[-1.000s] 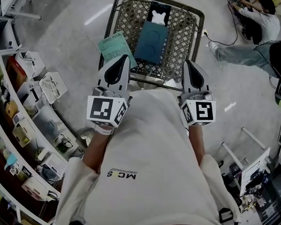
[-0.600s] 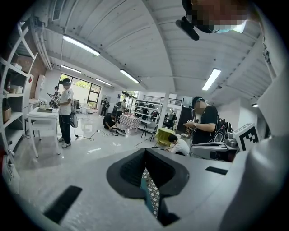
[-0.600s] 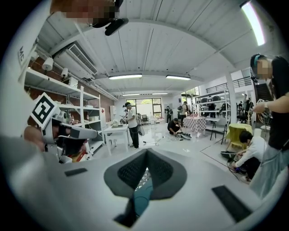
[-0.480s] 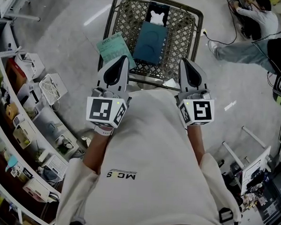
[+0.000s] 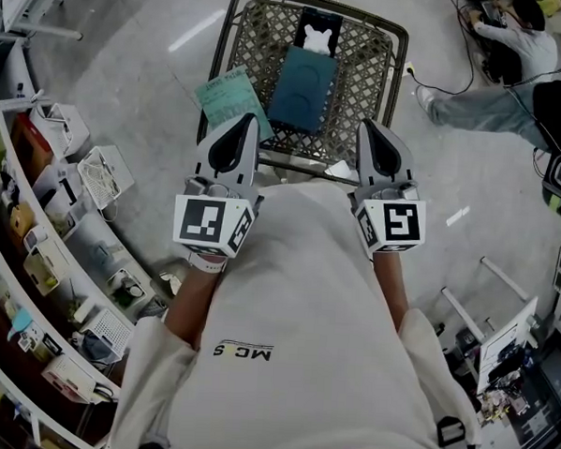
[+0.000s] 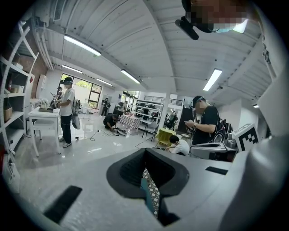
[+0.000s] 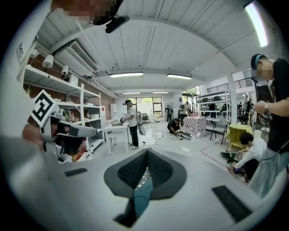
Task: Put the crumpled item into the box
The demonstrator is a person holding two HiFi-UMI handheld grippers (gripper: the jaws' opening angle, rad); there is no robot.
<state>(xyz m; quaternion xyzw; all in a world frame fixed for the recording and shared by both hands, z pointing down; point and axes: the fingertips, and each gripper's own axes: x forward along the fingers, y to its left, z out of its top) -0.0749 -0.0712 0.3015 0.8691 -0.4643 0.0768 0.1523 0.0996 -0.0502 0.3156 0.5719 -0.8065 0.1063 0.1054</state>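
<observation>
Left gripper (image 5: 234, 137): jaws together, empty, at basket's (image 5: 262, 30) near rim.
Right gripper (image 5: 378, 144): same, jaws together, empty.
Paper (image 5: 229, 94): lay over basket's left rim, beside box (image 5: 303, 87).
Room: open floor (image 5: 139, 61) left; shelves (image 5: 47, 207) further left.
Gripper views only: standing people (image 6: 67, 110).

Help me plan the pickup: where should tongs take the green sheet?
Its left corner, from outside the basket on the left: the green sheet lies across the rim with that corner jutting free, probably nearest the left tongs.

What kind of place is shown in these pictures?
Probably an indoor workshop or lab: open shelves of equipment line one wall, a white work table stands nearby, and a person crouches over gear on the floor.
</observation>
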